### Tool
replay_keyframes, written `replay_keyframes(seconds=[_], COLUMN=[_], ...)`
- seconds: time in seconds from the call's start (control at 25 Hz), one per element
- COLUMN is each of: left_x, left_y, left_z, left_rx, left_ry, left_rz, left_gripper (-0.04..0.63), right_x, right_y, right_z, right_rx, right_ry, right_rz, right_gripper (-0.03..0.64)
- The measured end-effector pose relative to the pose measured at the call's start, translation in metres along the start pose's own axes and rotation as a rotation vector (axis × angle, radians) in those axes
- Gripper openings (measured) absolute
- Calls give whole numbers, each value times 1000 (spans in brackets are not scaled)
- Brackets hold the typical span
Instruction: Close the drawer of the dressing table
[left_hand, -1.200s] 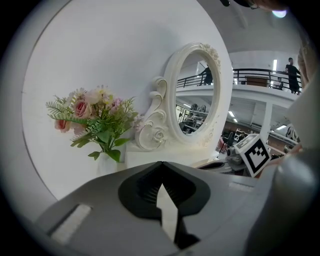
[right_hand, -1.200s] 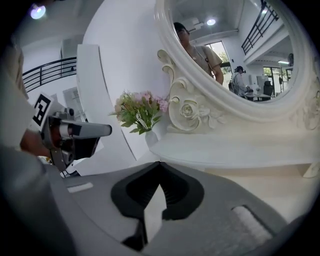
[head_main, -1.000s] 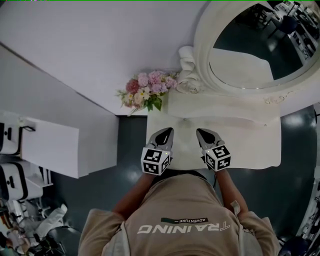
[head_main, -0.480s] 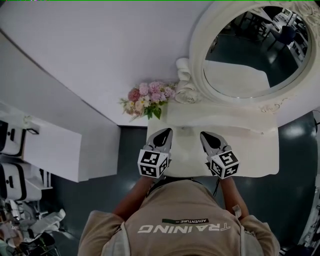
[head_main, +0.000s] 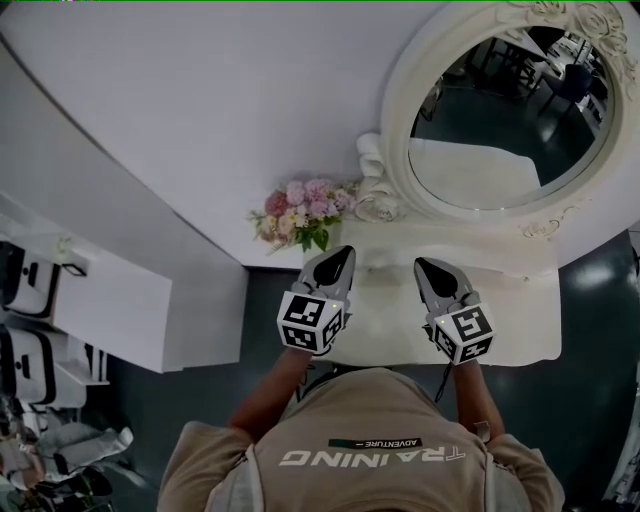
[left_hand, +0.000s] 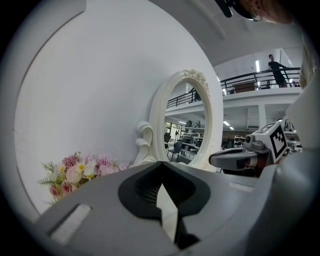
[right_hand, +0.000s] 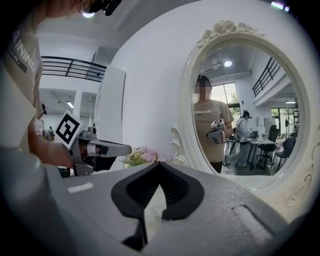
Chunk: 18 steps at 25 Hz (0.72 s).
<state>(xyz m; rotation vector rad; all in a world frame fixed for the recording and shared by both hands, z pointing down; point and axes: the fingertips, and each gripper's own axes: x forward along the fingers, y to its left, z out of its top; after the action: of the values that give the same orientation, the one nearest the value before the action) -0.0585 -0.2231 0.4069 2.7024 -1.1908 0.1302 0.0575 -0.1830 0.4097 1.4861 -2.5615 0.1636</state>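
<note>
Head view, looking steeply down. The person stands at the near edge of the white table (head_main: 515, 305), with a gripper held out in each hand above its top. The left gripper (head_main: 341, 256) hangs over the table's left part, its tips pointing toward the flowers (head_main: 300, 208) at the back left corner. The right gripper (head_main: 428, 266) hangs beside it over the middle, pointing toward the oval mirror (head_main: 500, 110) that stands along the back edge. The two grippers are level with each other and apart, and neither can be seen touching the top.

Fingers: in each gripper view the two jaws meet at their tips, with only a thin sliver of pale table showing lower down between the pads. Nothing is held in either.

Drawer: it cannot be made out in any view. The table's front face lies below the top and is covered by the person's chest, on the near side of both sets of fingers.
</note>
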Motion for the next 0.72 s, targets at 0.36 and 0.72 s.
replay_keyframes(seconds=[0.36,0.72], left_x=[-7,-5], left_y=[7,9], left_z=[34,56], left_rx=[44,59], left_ry=[-68,-109], left_rz=[4,10], left_gripper=[17,17], right_x=[-8,-11], right_y=[-16,-11], right_z=[27,54], right_rx=[-14,-74], right_ry=[-85,-155], right_rz=[-50,-66], right_gripper=[2,2])
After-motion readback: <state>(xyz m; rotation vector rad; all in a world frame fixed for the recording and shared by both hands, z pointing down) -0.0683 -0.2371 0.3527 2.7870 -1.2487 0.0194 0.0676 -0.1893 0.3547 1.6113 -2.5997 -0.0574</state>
